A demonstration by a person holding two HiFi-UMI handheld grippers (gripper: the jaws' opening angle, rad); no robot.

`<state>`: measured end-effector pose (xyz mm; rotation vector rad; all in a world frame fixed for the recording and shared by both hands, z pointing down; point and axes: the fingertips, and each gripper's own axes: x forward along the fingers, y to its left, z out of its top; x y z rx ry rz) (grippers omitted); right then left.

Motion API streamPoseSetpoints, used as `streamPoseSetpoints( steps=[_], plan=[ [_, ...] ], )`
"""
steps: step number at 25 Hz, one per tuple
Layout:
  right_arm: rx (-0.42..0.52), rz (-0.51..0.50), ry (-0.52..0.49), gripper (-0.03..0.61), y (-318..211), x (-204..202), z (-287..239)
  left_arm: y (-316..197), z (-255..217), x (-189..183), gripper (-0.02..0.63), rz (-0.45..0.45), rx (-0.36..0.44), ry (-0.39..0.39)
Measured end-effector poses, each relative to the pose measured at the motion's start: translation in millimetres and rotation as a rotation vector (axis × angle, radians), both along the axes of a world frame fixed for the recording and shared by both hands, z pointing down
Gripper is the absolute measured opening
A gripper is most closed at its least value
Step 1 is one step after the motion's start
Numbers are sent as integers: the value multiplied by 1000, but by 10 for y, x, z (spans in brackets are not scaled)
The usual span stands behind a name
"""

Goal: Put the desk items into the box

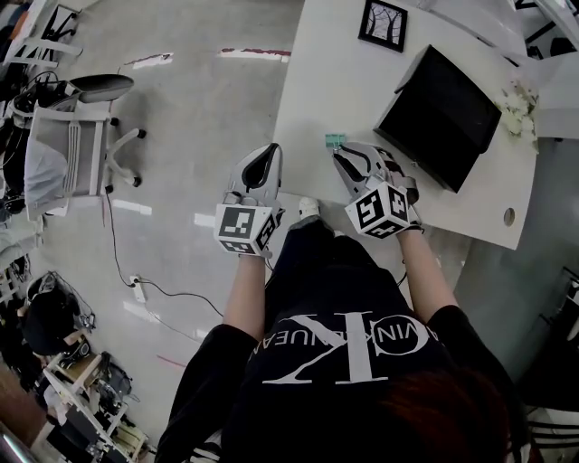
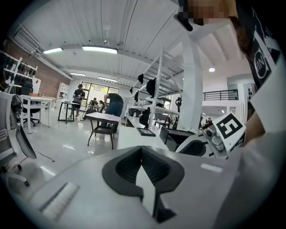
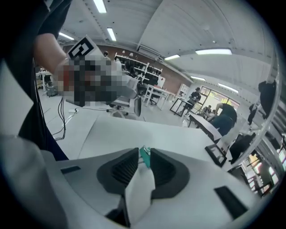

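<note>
Green clip sits at the near left edge of the white desk, pinched between the narrow jaw tips of my right gripper. Black box lies on the desk to the right of it. My left gripper hangs over the floor left of the desk, jaws together, holding nothing.

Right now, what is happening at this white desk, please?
A person stands at the white desk and holds a gripper in each hand. The right gripper reaches to a small green item near the desk's edge. The item sits between its jaw tips, but I cannot tell whether they clamp it. The left gripper hangs beside the desk, above the floor, jaws together and empty. The dark box lies open on the desk, with a framed picture farther along.
</note>
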<state>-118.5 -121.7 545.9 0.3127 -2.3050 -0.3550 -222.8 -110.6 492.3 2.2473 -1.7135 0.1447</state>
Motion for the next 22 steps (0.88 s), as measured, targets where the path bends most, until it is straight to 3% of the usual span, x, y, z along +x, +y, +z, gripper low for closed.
streamPoseSetpoints(
  steps=[11, 22],
  plan=[
    [122, -42, 111, 41, -65, -97, 76, -167, 58, -33, 11, 58, 7, 26],
    [92, 93, -39, 18, -166, -13, -310, -254, -4, 89, 11, 99, 15, 34]
  ],
)
